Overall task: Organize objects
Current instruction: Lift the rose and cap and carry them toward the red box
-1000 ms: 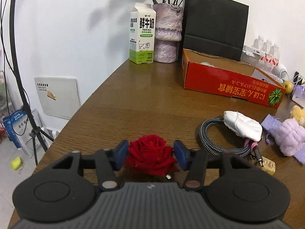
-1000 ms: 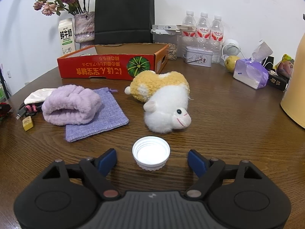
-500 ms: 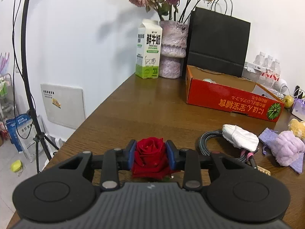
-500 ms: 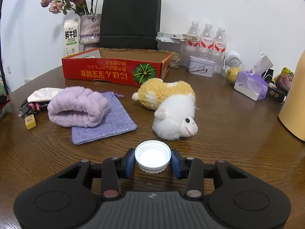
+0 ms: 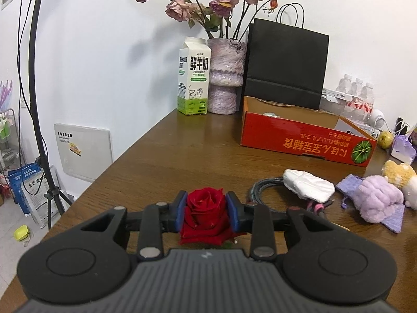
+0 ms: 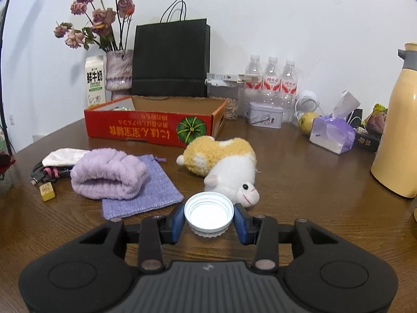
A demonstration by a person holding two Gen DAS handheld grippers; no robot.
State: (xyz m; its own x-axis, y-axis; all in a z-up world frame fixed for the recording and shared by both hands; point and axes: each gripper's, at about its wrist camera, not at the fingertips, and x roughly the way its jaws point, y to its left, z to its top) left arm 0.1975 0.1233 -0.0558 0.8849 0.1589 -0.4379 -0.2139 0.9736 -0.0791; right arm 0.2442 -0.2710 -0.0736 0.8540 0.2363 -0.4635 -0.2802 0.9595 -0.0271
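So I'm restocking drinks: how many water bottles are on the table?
3, side by side at the back by the wall: left bottle, middle bottle, right bottle. More may be hidden behind the black bag.

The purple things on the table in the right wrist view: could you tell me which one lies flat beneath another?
The knitted lavender pouch. It lies flat on the table, with the fluffy lilac headband resting on it; the purple tissue pack stands apart, far right.
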